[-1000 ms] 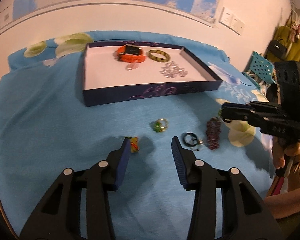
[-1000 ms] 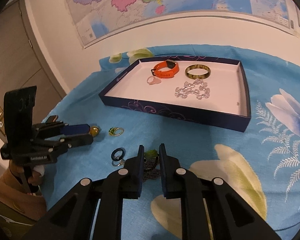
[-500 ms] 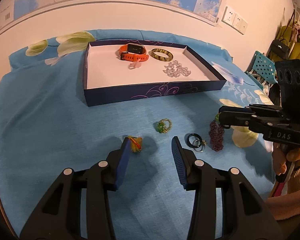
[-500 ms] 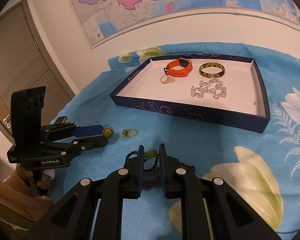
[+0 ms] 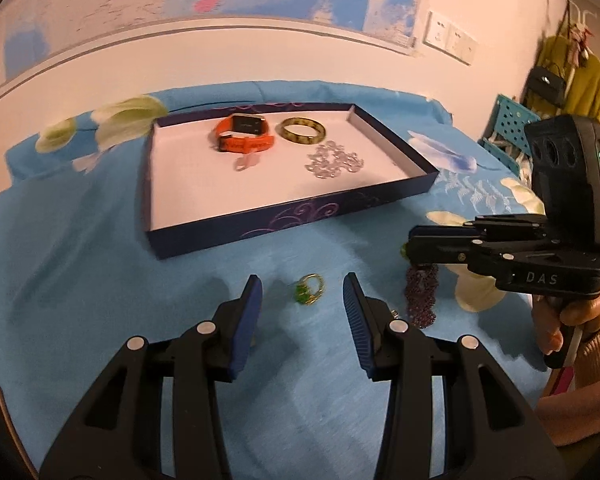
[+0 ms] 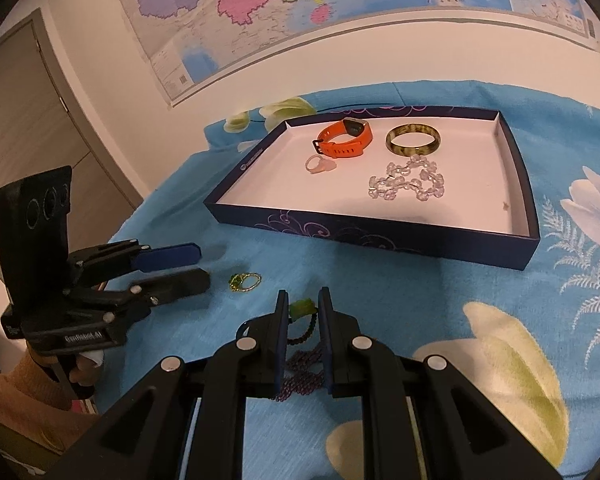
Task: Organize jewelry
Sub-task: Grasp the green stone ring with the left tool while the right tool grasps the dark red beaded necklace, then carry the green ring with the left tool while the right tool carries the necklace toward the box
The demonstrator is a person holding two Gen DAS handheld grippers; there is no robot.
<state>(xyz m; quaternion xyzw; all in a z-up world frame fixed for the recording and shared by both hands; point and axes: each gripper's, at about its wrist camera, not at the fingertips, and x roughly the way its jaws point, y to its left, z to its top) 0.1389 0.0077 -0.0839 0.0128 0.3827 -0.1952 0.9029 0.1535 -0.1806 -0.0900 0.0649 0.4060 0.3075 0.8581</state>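
Note:
My left gripper (image 5: pixel 302 290) is open just above the blue cloth, with a gold ring with a green stone (image 5: pixel 310 294) lying between its fingertips; the ring also shows in the right wrist view (image 6: pixel 245 281). My right gripper (image 6: pixel 303 304) is shut on a dark purple beaded bracelet with a green bead (image 6: pixel 302 354), which hangs from it off the cloth (image 5: pixel 421 294). The navy tray (image 5: pixel 292 218) holds an orange watch (image 5: pixel 244 137), a green bangle (image 5: pixel 302 131), a clear bead bracelet (image 5: pixel 334 160) and a pink ring (image 5: pixel 246 163).
The blue flowered cloth (image 6: pixel 420 292) covers the table. A wall with a map stands behind the tray. A teal pegboard (image 5: pixel 508 132) and hanging clothes are at the far right. A door (image 6: pixel 32 128) is at the left.
My left gripper has moved right, from the small orange charm to around the gold ring. My right gripper has lifted the purple bracelet off the cloth and moved toward the tray.

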